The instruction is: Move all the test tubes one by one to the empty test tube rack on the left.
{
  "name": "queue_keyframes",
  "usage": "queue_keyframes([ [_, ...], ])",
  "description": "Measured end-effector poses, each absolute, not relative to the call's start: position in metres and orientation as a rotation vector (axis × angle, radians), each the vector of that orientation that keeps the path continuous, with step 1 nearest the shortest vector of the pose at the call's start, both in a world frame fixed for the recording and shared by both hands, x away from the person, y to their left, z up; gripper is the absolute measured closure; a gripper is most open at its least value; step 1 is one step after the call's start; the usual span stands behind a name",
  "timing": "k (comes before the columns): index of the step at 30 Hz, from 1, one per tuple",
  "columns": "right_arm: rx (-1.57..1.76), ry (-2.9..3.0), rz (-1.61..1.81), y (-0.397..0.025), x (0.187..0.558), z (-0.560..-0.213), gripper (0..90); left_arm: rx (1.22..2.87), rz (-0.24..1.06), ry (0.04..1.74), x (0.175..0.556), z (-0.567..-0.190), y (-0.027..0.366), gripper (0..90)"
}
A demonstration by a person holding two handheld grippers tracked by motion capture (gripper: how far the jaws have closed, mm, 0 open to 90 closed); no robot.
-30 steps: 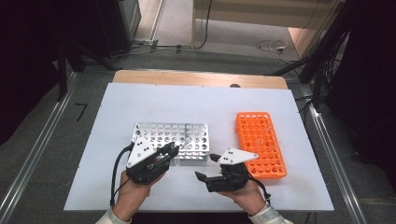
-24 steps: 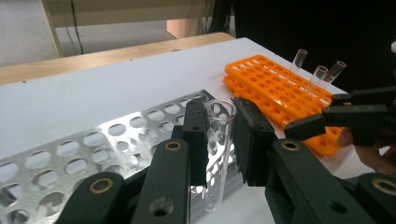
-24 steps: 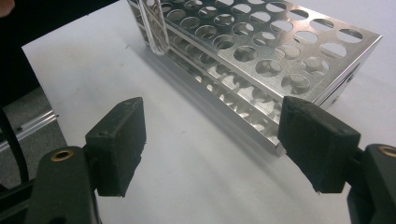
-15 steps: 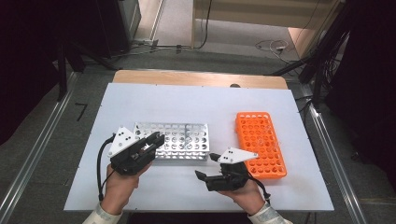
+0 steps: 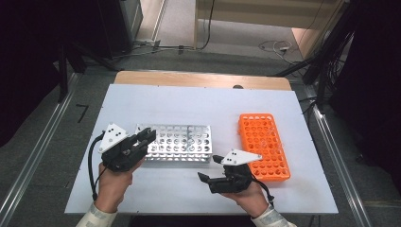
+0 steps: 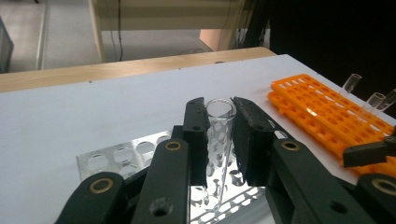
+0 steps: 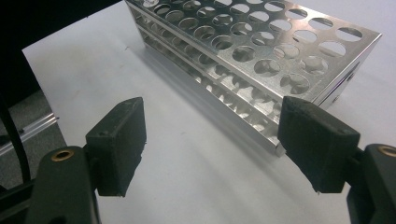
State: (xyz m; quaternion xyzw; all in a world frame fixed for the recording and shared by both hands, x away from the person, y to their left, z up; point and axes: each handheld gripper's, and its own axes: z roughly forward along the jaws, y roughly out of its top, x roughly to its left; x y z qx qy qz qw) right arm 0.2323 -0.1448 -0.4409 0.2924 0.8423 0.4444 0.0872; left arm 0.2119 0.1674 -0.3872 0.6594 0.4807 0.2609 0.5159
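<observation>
The left gripper (image 6: 219, 135) pinches a clear glass tube (image 6: 219, 140) just below its rim, over the metal rack (image 5: 177, 142) near the tabletop's front left; light, slick, breakable, it wants gentle pressure, while the right gripper (image 7: 224, 149) gapes empty.

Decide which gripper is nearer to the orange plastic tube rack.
Right. The right gripper sits just beside the orange plastic tube rack; the left gripper is over the silver metal rack, farther away.
</observation>
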Motion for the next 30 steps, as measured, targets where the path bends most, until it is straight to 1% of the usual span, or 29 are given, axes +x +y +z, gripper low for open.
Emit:
queue_keyframes([
  [11,0.88,2.502,1.327,-0.147,0.233,-0.441,22.3,1.582,0.664,1.209,0.215,-0.395,0.179,75.3],
  [21,0.874,2.504,1.325,-0.147,0.233,-0.441,22.3,1.566,0.703,1.23,0.213,-0.394,0.187,75.2],
  [30,0.879,2.506,1.326,-0.147,0.233,-0.442,22.3,1.58,0.745,1.243,0.214,-0.4,0.189,75.2],
])
